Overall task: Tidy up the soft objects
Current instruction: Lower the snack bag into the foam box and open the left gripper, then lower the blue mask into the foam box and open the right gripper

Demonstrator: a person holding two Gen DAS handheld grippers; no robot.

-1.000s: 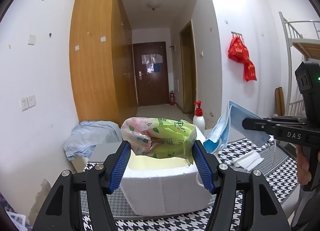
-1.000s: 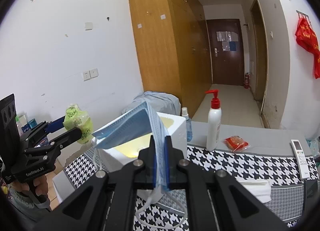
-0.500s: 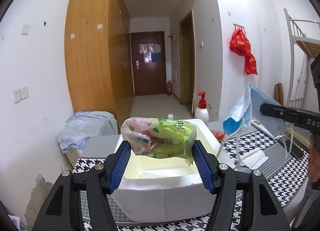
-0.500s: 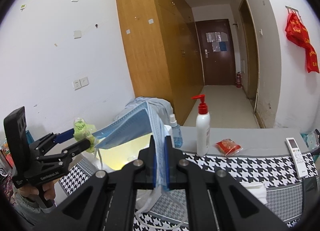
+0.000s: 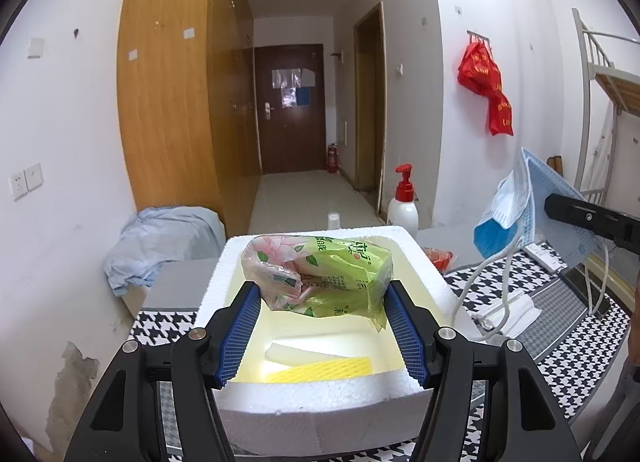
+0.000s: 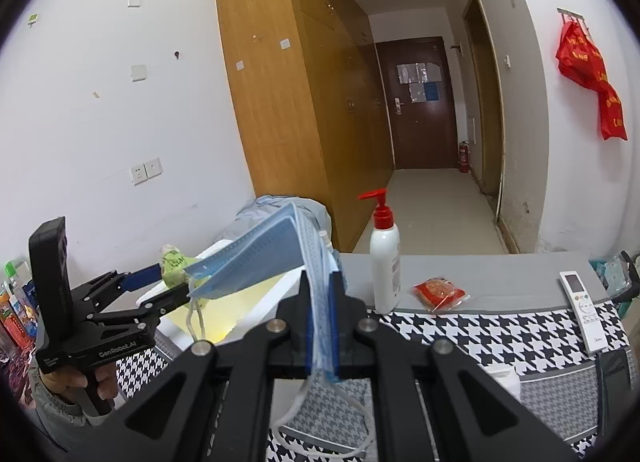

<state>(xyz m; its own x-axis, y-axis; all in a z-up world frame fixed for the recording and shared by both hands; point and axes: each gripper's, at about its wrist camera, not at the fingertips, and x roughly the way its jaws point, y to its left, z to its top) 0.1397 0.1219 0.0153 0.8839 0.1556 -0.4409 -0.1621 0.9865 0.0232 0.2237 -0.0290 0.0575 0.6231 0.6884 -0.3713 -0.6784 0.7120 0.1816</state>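
My left gripper [image 5: 320, 298] is shut on a green and pink tissue pack [image 5: 320, 274], held just above the open white foam box [image 5: 304, 402]. Inside the box lie a white strip and a yellow sponge piece [image 5: 320, 374]. At the right edge of the left wrist view, the right gripper's tip pinches a stack of blue face masks [image 5: 524, 206]. In the right wrist view my right gripper [image 6: 322, 302] is shut on those masks [image 6: 256, 262], whose ear loops dangle below. The left gripper [image 6: 160, 286] with its tissue pack [image 6: 174, 266] shows at the left, over the box [image 6: 224, 310].
A red-pump white bottle [image 6: 384, 266], a red snack packet [image 6: 438, 292] and a white remote [image 6: 584, 308] lie on the houndstooth-covered table [image 6: 500, 338]. A folded white cloth [image 5: 516, 310] lies right of the box. A blue cloth heap [image 5: 156, 238] sits behind, by the wall.
The left gripper has carried the tissue pack forward and slightly down, so the box's inside now shows beneath it. The right gripper kept its place, still pinching the masks.
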